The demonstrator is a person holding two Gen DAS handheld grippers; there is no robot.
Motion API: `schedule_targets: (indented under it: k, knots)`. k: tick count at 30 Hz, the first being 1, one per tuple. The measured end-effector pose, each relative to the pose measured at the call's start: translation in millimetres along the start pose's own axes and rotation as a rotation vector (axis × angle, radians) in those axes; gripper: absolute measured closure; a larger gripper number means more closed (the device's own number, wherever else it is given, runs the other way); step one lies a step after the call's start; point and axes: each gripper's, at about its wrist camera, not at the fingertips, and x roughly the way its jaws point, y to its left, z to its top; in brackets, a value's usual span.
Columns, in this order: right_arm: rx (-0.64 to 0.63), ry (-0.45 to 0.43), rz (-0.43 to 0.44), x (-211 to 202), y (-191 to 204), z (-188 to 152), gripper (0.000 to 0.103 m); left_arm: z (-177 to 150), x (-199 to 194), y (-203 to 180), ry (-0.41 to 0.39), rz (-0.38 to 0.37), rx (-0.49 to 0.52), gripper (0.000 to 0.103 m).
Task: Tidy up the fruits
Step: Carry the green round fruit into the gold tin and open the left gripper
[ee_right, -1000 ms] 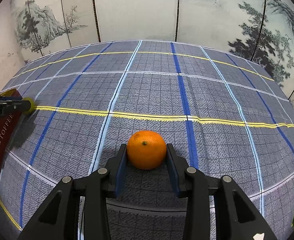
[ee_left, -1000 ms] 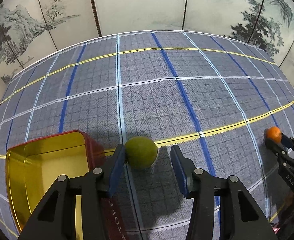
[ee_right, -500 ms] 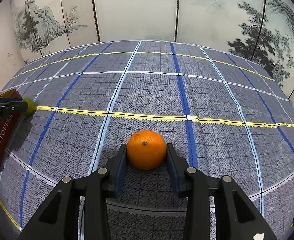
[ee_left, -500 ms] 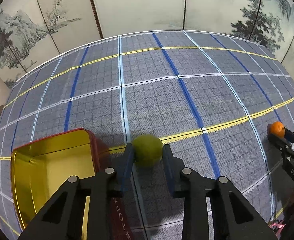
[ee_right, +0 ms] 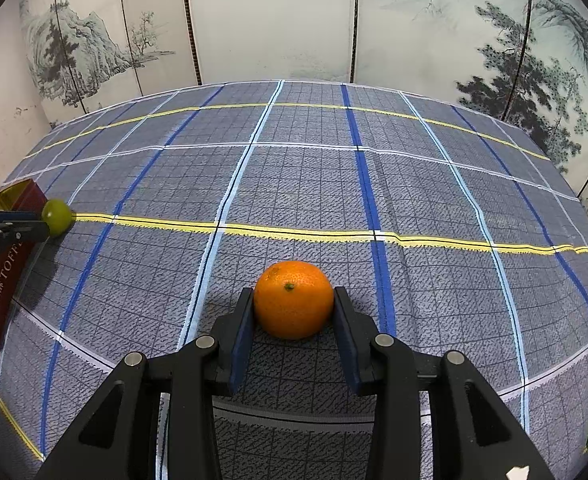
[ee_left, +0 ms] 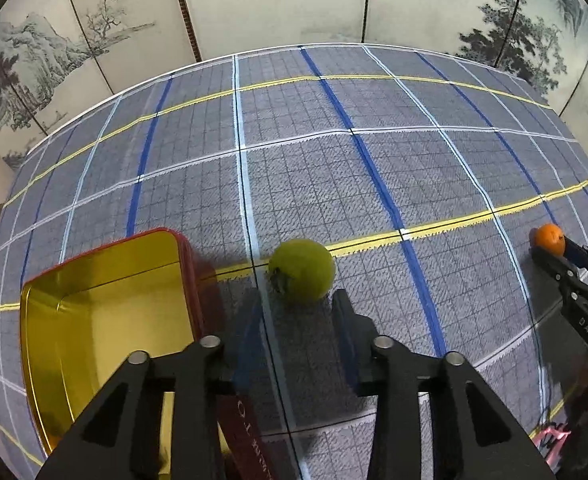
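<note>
Here, two hand-held grippers work fruit on a plaid tablecloth (ee_right: pixel 433 184).
Right gripper (ee_right: pixel 292 309) clamps the orange (ee_right: pixel 292 299); the left gripper (ee_left: pixel 298 312), just reopening, flanks the green fruit (ee_left: pixel 302 270) without pressing beside the open red tin (ee_left: pixel 106 308); painted screen (ee_right: pixel 270 20) behind.

Even light, fisheye edges, slight blur.

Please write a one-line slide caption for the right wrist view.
Right gripper clamps an orange on the plaid tablecloth.
</note>
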Motion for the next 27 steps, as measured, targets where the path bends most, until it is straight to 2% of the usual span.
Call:
schedule_targets:
  k: [2, 5, 12, 14, 18, 27]
  knots:
    - [0.001, 0.000, 0.001, 0.0, -0.1, 0.0, 0.067, 2.3, 0.3, -0.4, -0.004, -0.002, -0.003, 0.060]
    - [0.004, -0.001, 0.005, 0.3, -0.1, 0.0, 0.066, 7.0, 0.2, -2.5, -0.021, 0.011, 0.002, 0.041]
    - [0.010, -0.002, 0.015, -0.3, -2.7, -0.8, 0.066, 15.7, 11.8, -5.9, -0.016, 0.042, 0.006, 0.040]
    - [0.011, -0.002, 0.016, -0.3, -2.9, -0.6, 0.066, 17.0, 13.9, -7.5, -0.012, 0.045, 0.007, 0.043]
    - [0.011, -0.002, 0.016, -0.2, -3.0, -0.6, 0.066, 15.9, 18.0, -7.7, 0.006, 0.042, -0.002, 0.064]
    - [0.007, -0.001, 0.011, 0.0, -2.5, -0.3, 0.066, 8.5, 11.1, -6.4, 0.006, 0.022, -0.020, 0.065]
